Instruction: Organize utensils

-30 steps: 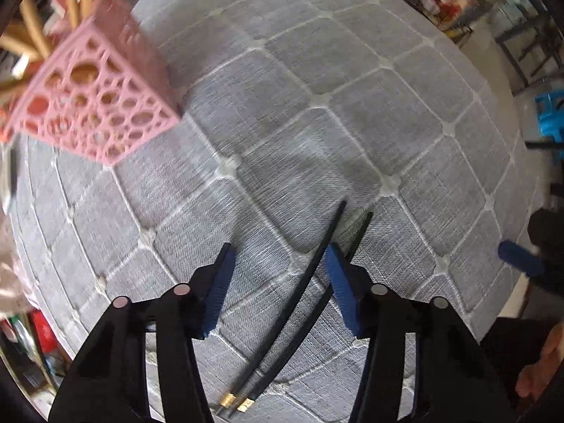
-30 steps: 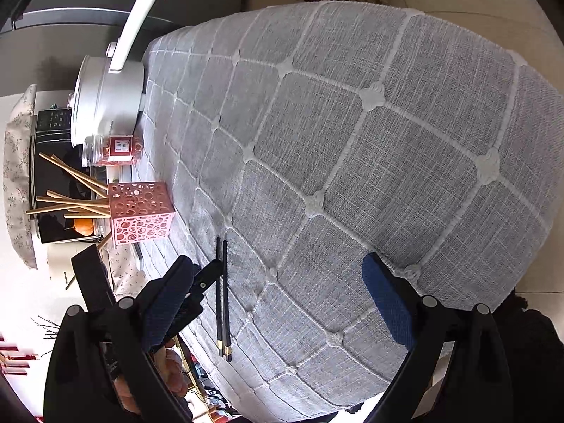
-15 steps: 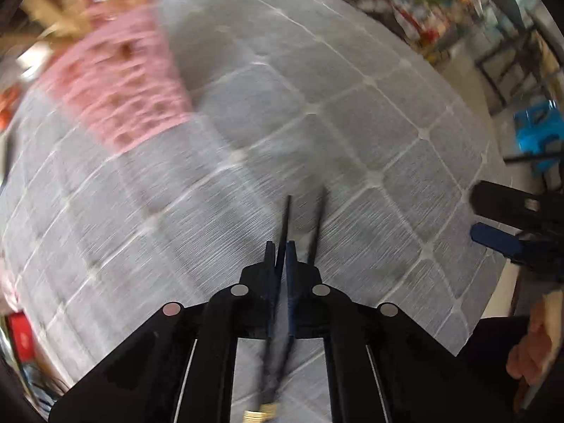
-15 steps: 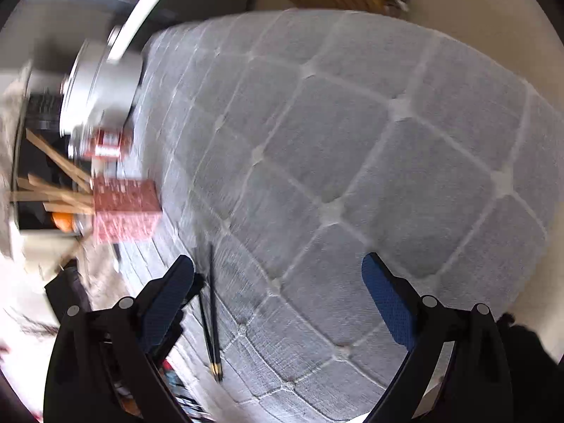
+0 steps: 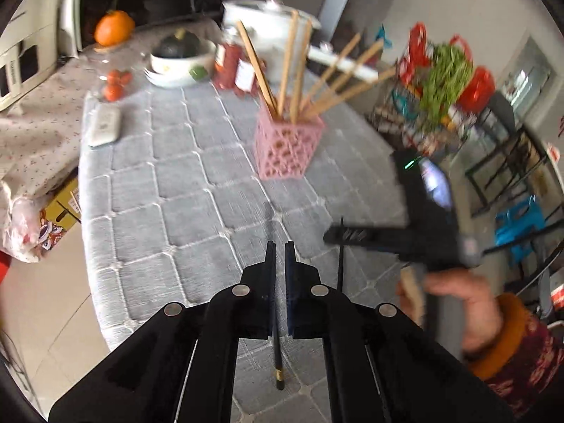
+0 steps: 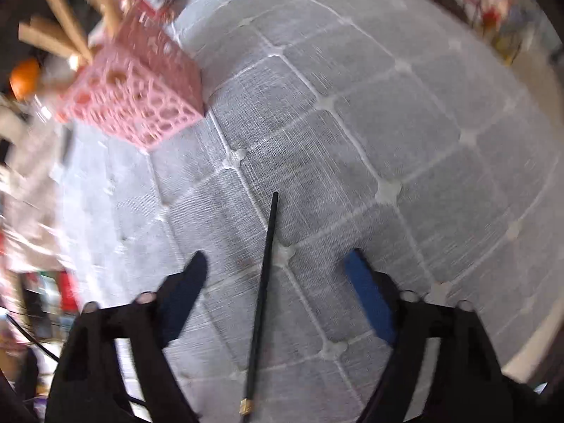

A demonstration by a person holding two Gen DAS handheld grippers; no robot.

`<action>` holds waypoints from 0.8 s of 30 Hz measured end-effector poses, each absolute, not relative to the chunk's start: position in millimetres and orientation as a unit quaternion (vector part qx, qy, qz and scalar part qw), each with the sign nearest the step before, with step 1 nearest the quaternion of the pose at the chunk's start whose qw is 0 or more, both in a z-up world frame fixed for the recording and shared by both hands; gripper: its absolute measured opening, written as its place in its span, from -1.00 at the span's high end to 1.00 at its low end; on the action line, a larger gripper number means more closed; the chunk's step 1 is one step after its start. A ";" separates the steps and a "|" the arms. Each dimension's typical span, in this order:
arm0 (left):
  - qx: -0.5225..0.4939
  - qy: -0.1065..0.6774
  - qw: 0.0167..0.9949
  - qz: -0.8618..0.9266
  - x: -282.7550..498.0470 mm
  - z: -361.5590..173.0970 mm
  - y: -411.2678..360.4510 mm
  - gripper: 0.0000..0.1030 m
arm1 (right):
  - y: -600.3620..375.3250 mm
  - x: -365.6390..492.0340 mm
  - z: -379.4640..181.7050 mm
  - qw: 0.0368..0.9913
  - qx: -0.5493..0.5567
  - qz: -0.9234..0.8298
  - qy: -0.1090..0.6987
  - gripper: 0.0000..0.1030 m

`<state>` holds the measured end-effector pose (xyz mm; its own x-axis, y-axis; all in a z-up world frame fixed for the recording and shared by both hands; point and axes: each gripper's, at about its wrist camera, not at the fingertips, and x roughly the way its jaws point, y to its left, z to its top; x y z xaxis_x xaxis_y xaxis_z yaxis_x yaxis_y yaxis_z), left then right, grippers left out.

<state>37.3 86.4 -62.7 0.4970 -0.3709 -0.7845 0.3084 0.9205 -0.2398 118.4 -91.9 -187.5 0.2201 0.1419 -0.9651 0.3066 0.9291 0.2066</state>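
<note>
No writing is readable (jar labels are blurred). The left gripper (image 5: 278,246) fingers clamp one chopstick (image 5: 277,349); the right gripper (image 6: 278,264) fingers, apart and just closing, straddle another chopstick (image 6: 264,282) on the tabletop (image 6: 387,123).

Soft daylight, bright and even. Motion blur smears the pink holder (image 6: 137,95) and everything behind it; the fisheye bends the edges strongly.

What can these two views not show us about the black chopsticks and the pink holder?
- Left wrist view: left gripper hides the held chopstick's front end.
- Left wrist view: blurred right gripper hides the second chopstick's tip.
- Both views: pink holder's inside is blurred.
</note>
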 end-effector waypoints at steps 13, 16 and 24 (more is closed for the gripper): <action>-0.064 0.426 0.882 -0.192 8.0 -32.0 129.3 0.92 | -110.5 48.9 -147.4 0.806 0.225 0.031 0.547 0.90; -0.063 0.435 0.879 -0.186 7.9 -32.4 131.3 0.91 | -130.4 17.5 -104.0 0.834 0.235 0.064 0.495 0.90; -0.044 0.586 0.797 -0.139 84.0 -112.2 91.5 0.65 | -152.8 -1.3 -48.0 0.867 0.238 0.092 0.428 0.90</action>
